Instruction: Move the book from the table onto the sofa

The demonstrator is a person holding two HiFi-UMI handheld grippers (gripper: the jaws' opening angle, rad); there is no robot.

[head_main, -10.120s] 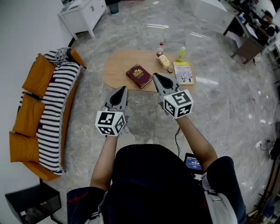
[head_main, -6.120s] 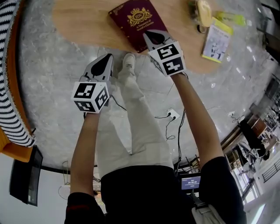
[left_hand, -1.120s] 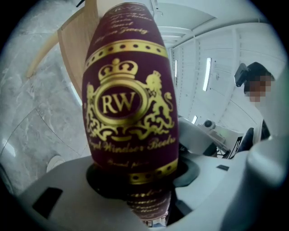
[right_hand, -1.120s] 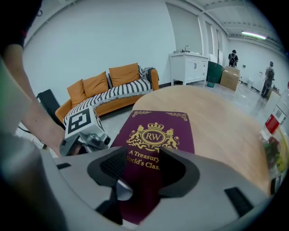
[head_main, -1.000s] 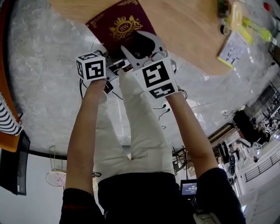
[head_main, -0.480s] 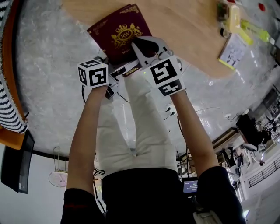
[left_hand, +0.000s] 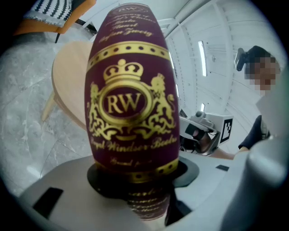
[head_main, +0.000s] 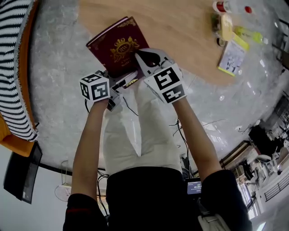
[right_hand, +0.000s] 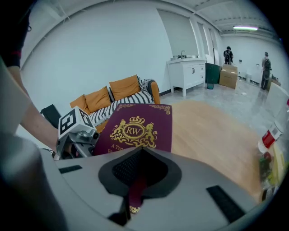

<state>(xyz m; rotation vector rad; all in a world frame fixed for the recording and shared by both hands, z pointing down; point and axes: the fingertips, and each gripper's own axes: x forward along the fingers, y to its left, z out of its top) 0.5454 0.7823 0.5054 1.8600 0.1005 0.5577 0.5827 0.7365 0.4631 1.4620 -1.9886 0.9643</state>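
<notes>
Nearest the person, just off the near edge of the table (head_main: 185, 38), the left gripper (head_main: 122, 82) was clamped on the near end of the book (head_main: 115, 45). Its jaws stood part-way apart, held there by the book's thickness. Beside it, slightly further over that edge, the right gripper (head_main: 145, 57) had just been closing its jaws. They were pinched almost together on a thin maroon edge, apparently the cover board alone.

The book hung tilted over the table's near-left edge, crest upward, and seemed lifted off the top. It looked like a stiff hardback, fairly heavy, with a glossy cover that could slide in the pads. A pinch on one board would probably let the pages swing down, so a hold across the full thickness near the spine seemed safer.

Further along the table's right end lay a yellow booklet (head_main: 231, 56) and bottles (head_main: 222, 6). The striped sofa (head_main: 16, 54) waited well apart, off the table's left side.
</notes>
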